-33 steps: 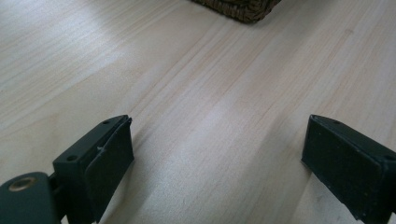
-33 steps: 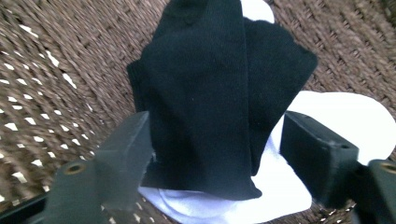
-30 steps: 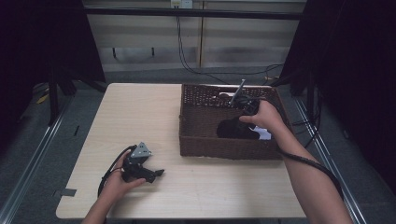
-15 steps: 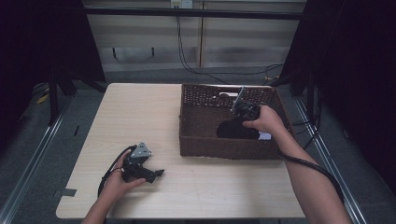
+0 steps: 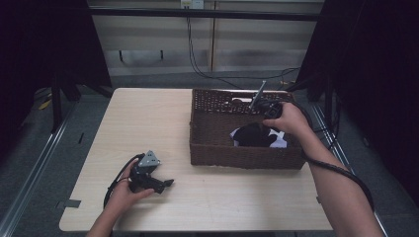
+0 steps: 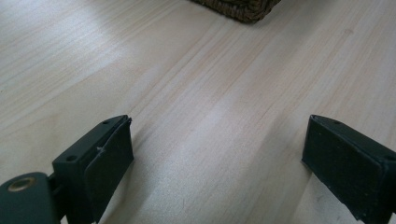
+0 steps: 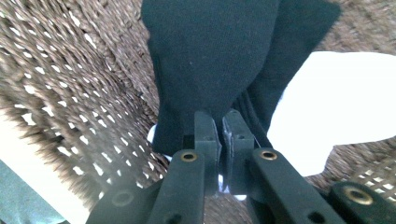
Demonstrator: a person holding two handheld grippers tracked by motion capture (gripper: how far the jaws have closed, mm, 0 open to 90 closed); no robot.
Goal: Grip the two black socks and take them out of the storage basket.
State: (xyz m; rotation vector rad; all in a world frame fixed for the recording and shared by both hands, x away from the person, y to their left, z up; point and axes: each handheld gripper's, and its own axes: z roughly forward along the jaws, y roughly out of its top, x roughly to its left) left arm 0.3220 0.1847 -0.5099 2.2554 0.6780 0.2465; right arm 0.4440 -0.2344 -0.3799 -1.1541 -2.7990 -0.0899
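**Right gripper pinches black cloth in the basket**

We see the right gripper [image 7: 220,122] inside the brown wicker basket [image 5: 217,148], which stands on the right half of the pale wooden table [image 5: 148,118]. Its jaws have just been closing, and now they stand nearly together with a fold of the black cloth [image 7: 210,56] pinched between the pads — the fabric fans out beyond the fingertips. In the high view the black cloth [image 5: 253,134] lies in the right part of the basket, on top of something white [image 5: 277,142] that peeks out beside and under it. The right hand [image 5: 284,118] reaches over the basket's far right corner, with the gripper's cable looping back along the forearm.

The left gripper [image 5: 167,183] rests low on the table near the front left edge, held by the left hand [image 5: 123,190], well apart from the basket. In its own view its jaws stand wide apart with nothing between them — bare wood below, and a corner of the basket [image 6: 240,8] at the top.
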